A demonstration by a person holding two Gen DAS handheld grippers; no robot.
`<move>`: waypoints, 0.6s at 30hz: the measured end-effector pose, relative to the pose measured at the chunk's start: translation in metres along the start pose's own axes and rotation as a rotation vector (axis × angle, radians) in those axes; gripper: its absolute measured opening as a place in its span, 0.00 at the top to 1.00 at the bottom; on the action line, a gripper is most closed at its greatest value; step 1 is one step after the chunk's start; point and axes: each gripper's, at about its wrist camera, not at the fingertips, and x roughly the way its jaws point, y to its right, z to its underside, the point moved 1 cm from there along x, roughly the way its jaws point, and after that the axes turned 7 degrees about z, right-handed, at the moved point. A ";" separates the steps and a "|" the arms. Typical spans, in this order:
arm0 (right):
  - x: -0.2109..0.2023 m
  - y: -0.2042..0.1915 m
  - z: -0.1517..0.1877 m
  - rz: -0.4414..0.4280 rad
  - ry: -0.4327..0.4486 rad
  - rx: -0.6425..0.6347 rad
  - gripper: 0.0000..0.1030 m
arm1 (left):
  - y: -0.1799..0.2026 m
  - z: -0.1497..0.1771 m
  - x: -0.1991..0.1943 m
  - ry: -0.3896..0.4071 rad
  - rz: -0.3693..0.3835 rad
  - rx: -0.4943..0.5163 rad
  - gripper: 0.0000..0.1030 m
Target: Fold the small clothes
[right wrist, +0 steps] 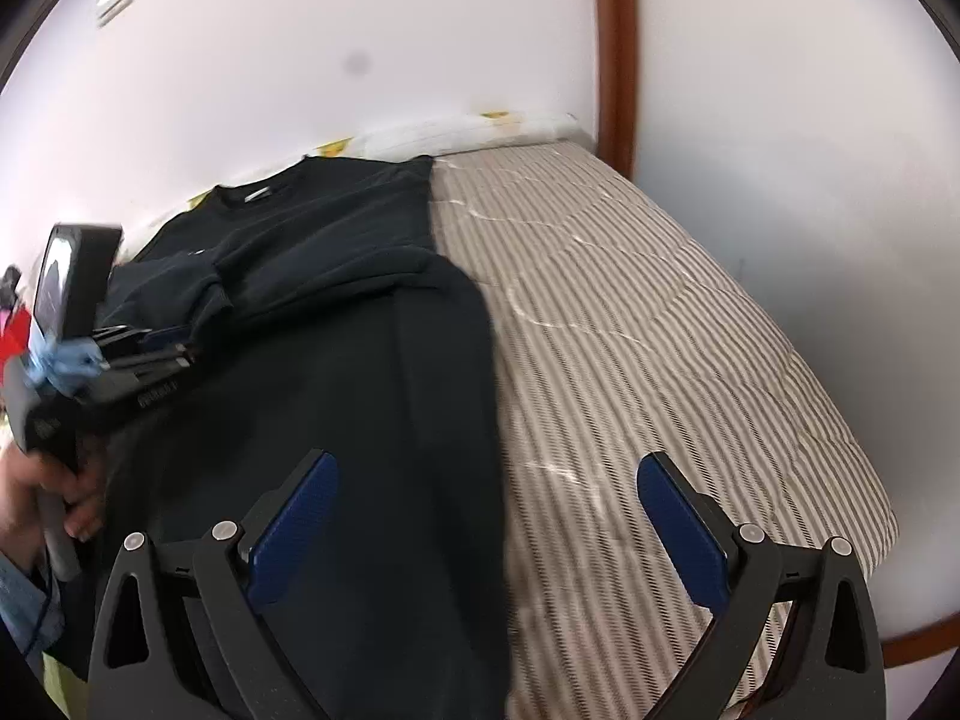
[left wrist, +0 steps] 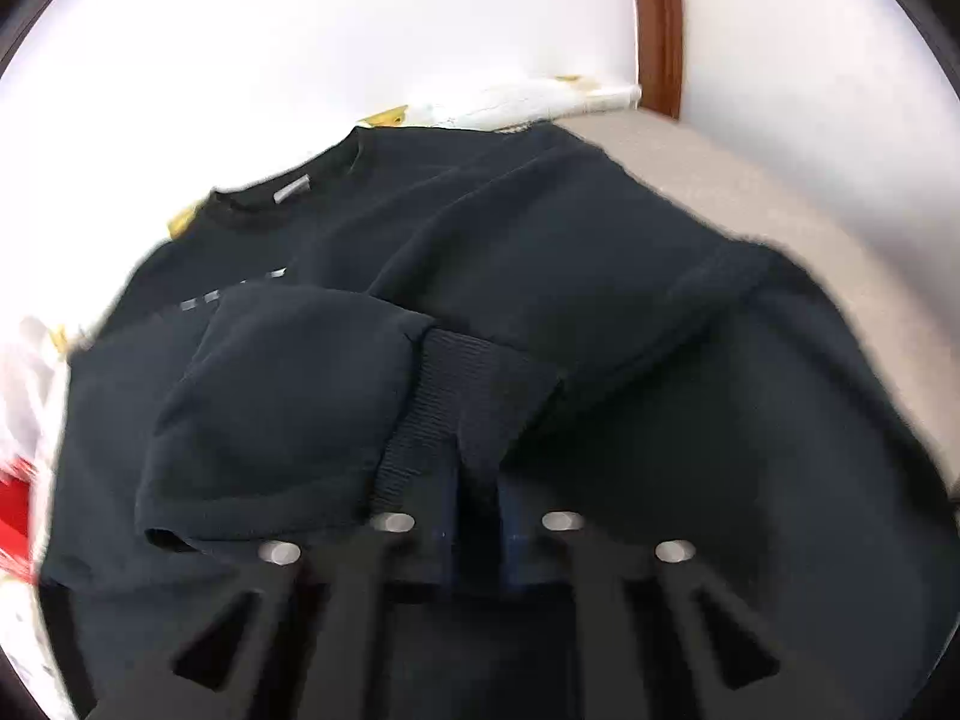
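Observation:
A black sweatshirt [left wrist: 630,300] lies spread on a striped bed, collar toward the wall; it also shows in the right wrist view [right wrist: 336,324]. My left gripper [left wrist: 477,516] is shut on the ribbed cuff [left wrist: 474,396] of one sleeve, which is folded across the body. The left gripper also shows at the left of the right wrist view [right wrist: 174,348], low over the shirt. My right gripper [right wrist: 486,516] is open and empty, hovering over the shirt's right edge, one finger [right wrist: 294,522] above the cloth and the other finger [right wrist: 684,534] above the bedcover.
The striped bedcover [right wrist: 660,330] extends to the right of the shirt. A white and yellow pillow [right wrist: 468,129] lies against the white wall. A brown wooden post [right wrist: 615,48] stands behind the bed. Red and white cloth [left wrist: 15,510] lies at the far left.

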 end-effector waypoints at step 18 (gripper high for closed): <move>-0.010 -0.098 -0.040 -0.071 0.073 -0.093 0.04 | -0.134 0.005 -0.109 0.198 -0.043 -0.218 0.92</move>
